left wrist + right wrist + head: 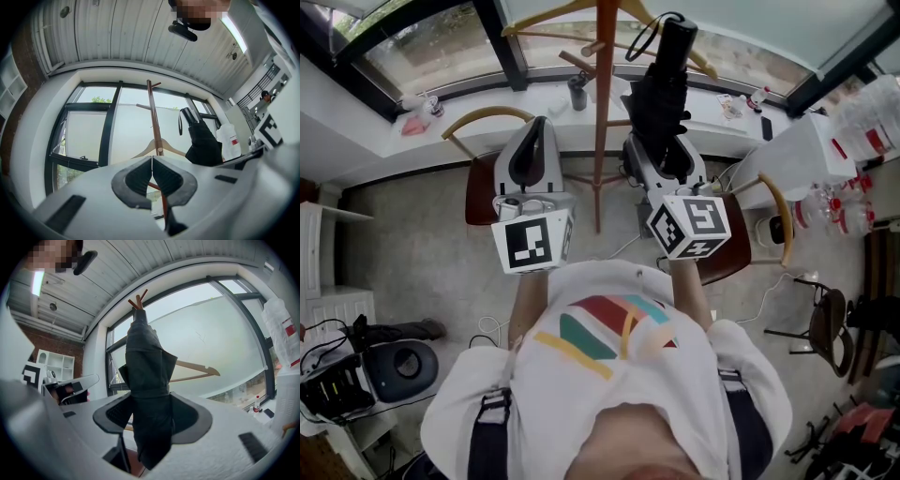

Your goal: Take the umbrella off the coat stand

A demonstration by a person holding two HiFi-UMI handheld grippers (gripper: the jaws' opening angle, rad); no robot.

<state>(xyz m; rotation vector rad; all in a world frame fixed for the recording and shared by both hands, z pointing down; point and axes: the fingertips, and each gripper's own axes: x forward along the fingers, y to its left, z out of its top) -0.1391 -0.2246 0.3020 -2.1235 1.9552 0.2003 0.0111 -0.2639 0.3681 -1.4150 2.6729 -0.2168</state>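
Nearest to the head camera are the person's white shirt (609, 375) and the two marker cubes. The left gripper (536, 129) is held out in front of the chest; in the left gripper view its dark pads (140, 178) are pressed together at the tips and nothing is between them. The right gripper (661, 150) is pinching the umbrella (661, 98). In the right gripper view, the folded black fabric fills the space between the two pads (185, 420).

The umbrella is upright, handle at the top, with a loose strap (642, 37) hanging from the handle. It is just beside the pole of the wooden coat stand (605, 112), on its right. In the left gripper view a strip of window shows between umbrella and pole, so there they seem apart. A wooden hanger (157, 147) hangs on the stand.

Below the grippers, on the floor, two chairs (487, 117) stand on either side of the pole. Behind is a white window sill (544, 98) with small things on it, then the large window (93, 126).
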